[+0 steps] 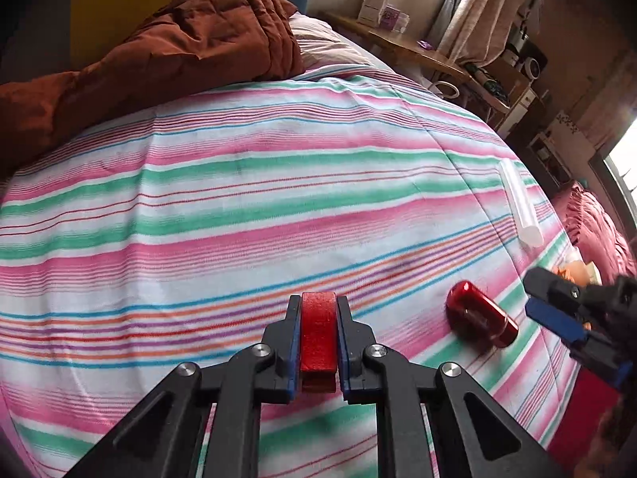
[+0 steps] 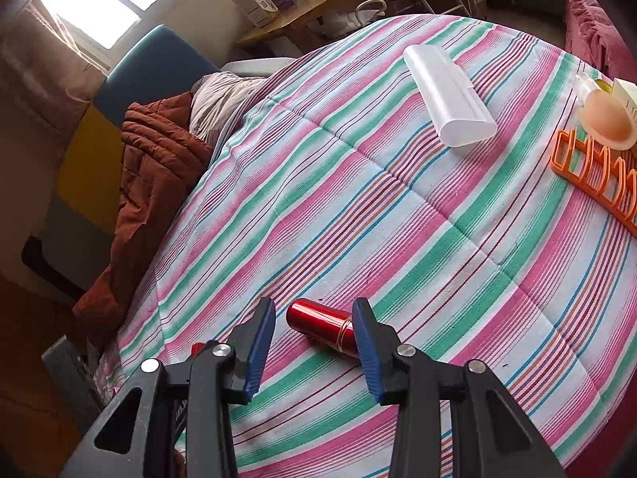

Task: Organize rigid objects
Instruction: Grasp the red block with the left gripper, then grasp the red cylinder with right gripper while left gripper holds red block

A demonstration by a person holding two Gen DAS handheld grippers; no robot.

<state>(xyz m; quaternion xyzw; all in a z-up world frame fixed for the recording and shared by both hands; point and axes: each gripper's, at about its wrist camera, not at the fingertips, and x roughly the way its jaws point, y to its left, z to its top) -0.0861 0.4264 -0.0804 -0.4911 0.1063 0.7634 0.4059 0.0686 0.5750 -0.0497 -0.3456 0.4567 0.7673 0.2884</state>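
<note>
Now, per gripper:
Left gripper (image 1: pixel 318 302): pinching a flat red block (image 1: pixel 317 336) upright between both blue pads, low over the striped pink, green and white bedspread (image 1: pixel 278 183).
Red block: fills the gap between the jaws, both sides touching the pads.
Right gripper (image 2: pixel 314 310): spread, jaws either side of a glossy red metal cylinder with a gold band (image 2: pixel 324 326), pads not pressing on it.
Red cylinder: lying on its side on the bedspread between the right fingertips, rounded end pointing away to the left; in the left wrist view just right of the left gripper (image 1: pixel 481 318).
White plastic oblong case (image 2: pixel 448 95): on the bedspread well ahead of the right gripper, to its right.
Orange plastic rack (image 2: pixel 593 183): far right of the right gripper, at the bed's edge.
Rust-brown quilt (image 1: pixel 179 44): bunched well ahead of the left gripper.
</note>
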